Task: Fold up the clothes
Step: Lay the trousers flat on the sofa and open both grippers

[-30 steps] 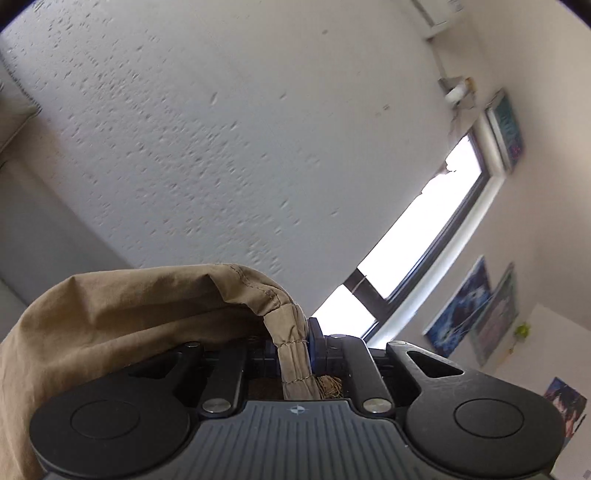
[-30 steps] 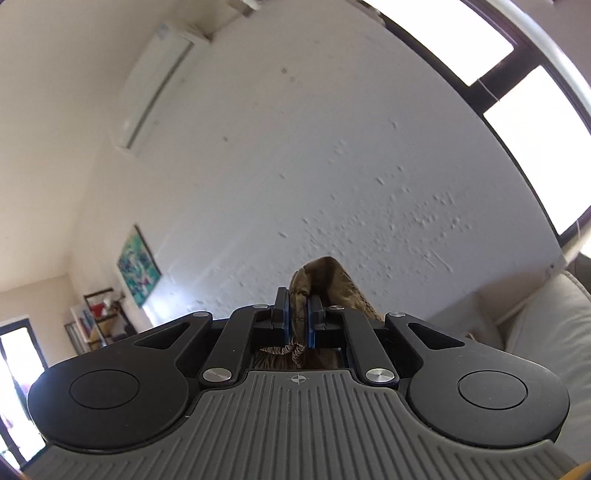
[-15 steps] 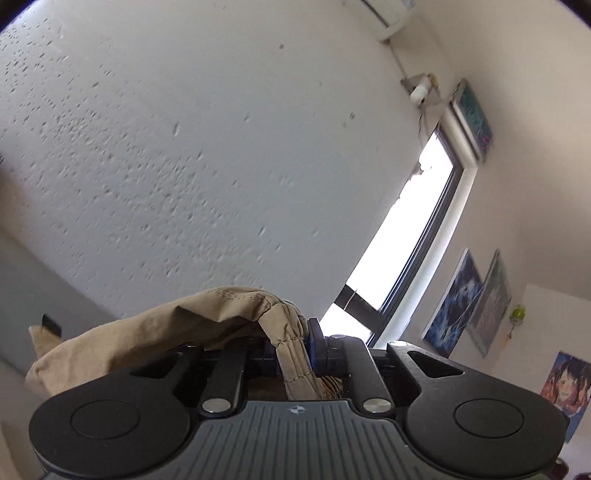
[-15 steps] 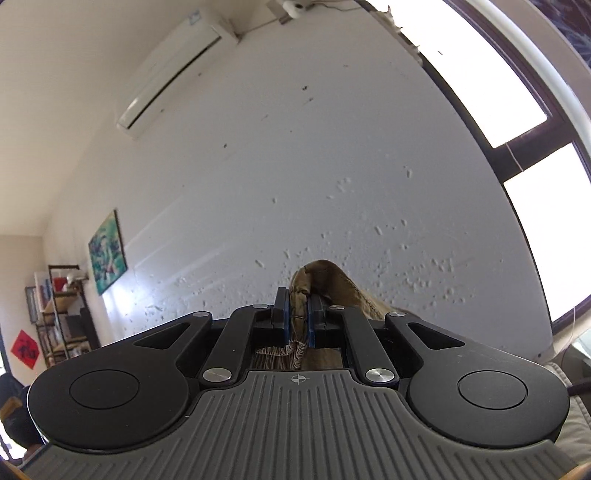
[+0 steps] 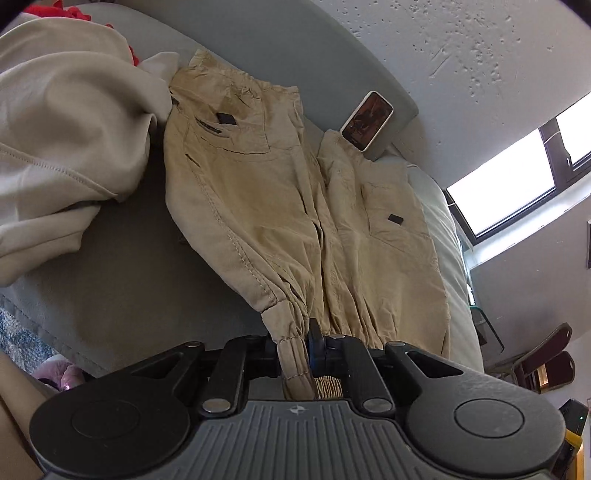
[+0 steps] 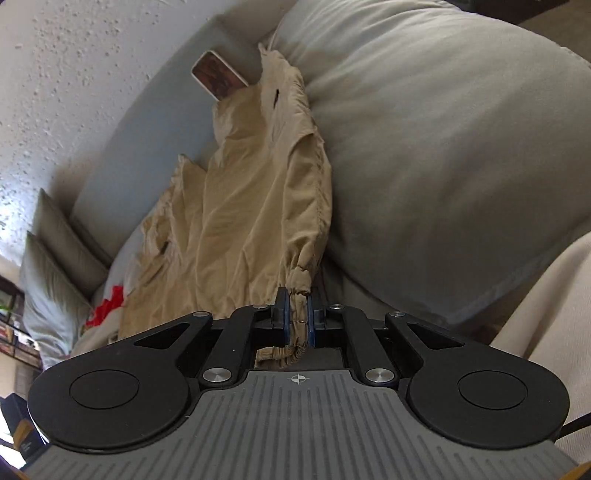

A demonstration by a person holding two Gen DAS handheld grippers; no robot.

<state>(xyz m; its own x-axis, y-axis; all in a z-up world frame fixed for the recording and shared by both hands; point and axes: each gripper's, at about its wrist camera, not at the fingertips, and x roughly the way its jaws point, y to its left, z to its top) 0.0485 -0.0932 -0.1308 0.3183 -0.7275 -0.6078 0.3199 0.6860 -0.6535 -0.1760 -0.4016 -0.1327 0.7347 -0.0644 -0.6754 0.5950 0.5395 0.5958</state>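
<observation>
Swung down from pointing at the wall and ceiling a second ago to facing the sofa [image 5: 122, 295]. Trousers [image 5: 266, 206], then bunched in the air at the jaws, now laid out flat along the sofa seat, waist at the far end against the backrest, legs running back toward the cameras. Left gripper [image 5: 295, 354] pinching one elastic cuff, right gripper [image 6: 297, 317] pinching the other cuff; jaws pressed tight on cloth in both views. Phone [image 5: 366, 120] leaning on the sofa backrest just past the waistband. Pale sweatshirt [image 5: 62, 140] heaped on the sofa beside the trousers, on their left in the left view, with something red [image 5: 70, 11] behind it. Big cushion [image 6: 461, 155] on the other side, right up against the trouser leg. Probably the end of the lay-down step: garment spread, legs side by side, ready for a first fold. Likely next, cuffs carried toward the waist, or one leg over the other; crowding from sweatshirt and cushion could snag the edges.
</observation>
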